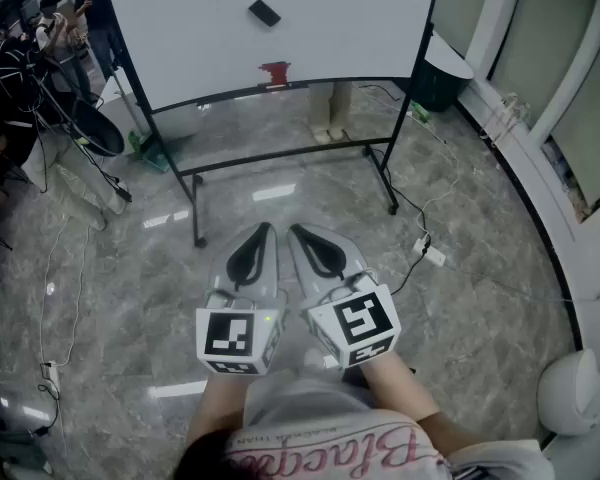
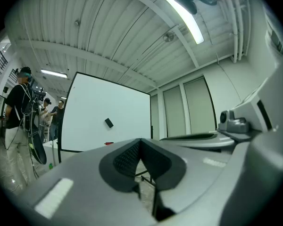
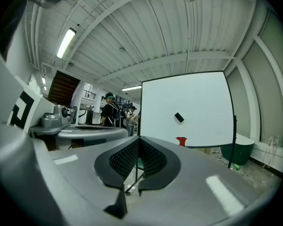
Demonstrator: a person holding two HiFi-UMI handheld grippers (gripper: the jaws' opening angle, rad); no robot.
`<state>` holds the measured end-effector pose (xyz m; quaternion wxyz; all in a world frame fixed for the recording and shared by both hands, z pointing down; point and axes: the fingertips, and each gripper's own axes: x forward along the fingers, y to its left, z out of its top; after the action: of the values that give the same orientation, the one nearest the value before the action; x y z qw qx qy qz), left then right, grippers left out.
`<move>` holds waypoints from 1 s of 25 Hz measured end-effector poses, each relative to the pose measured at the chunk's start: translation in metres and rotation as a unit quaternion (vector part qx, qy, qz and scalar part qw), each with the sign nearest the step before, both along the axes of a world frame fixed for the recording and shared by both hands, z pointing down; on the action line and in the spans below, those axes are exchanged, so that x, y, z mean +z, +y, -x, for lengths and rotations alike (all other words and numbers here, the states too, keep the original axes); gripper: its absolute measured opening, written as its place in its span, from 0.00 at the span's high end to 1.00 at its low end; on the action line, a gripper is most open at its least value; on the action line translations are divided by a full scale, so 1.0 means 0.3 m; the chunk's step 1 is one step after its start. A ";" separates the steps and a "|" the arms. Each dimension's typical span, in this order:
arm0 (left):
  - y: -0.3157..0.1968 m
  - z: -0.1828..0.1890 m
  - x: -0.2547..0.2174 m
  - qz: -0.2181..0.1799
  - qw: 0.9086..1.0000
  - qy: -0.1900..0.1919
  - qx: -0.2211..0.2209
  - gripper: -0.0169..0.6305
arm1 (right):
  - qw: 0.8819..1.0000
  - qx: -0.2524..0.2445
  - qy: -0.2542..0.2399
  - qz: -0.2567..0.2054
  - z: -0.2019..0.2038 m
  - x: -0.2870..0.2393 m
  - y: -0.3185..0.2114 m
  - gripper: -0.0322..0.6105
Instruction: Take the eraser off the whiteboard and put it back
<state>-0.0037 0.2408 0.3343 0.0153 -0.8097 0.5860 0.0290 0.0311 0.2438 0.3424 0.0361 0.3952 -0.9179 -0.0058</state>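
The black eraser (image 1: 264,12) sticks tilted on the white whiteboard (image 1: 330,28), which stands on a black wheeled frame well ahead of me. It also shows in the left gripper view as the eraser (image 2: 108,123) and in the right gripper view as the eraser (image 3: 179,117). A small red item (image 1: 275,71) sits at the board's lower edge. My left gripper (image 1: 264,229) and right gripper (image 1: 297,231) are held side by side over the floor, level, pointing at the board and far from it. Both are shut with nothing between their jaws.
Several people (image 1: 70,18) stand at the far left among tripods and black cables (image 1: 50,118). A dark green bin (image 1: 440,73) stands right of the board. A power strip (image 1: 428,253) and its cord lie on the marble floor. A white wall ledge (image 1: 570,258) curves along the right.
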 end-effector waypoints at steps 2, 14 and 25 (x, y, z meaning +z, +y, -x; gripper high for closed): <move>-0.004 0.002 -0.008 -0.003 1.000 -0.001 0.001 0.97 | 1.000 0.000 -0.001 -0.001 0.003 -0.010 -0.002 0.95; -0.047 -0.001 -0.013 -0.001 1.000 0.002 0.000 0.97 | 1.000 0.002 0.010 0.000 -0.013 -0.015 -0.041 0.95; -0.118 -0.044 0.010 -0.002 1.000 0.017 -0.024 0.97 | 1.000 -0.018 0.005 -0.017 -0.072 -0.014 -0.108 0.95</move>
<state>0.0096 0.2053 0.3373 0.0074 -0.7949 0.6051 0.0435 0.0526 0.2114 0.3381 0.0339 0.3789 -0.9245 -0.0245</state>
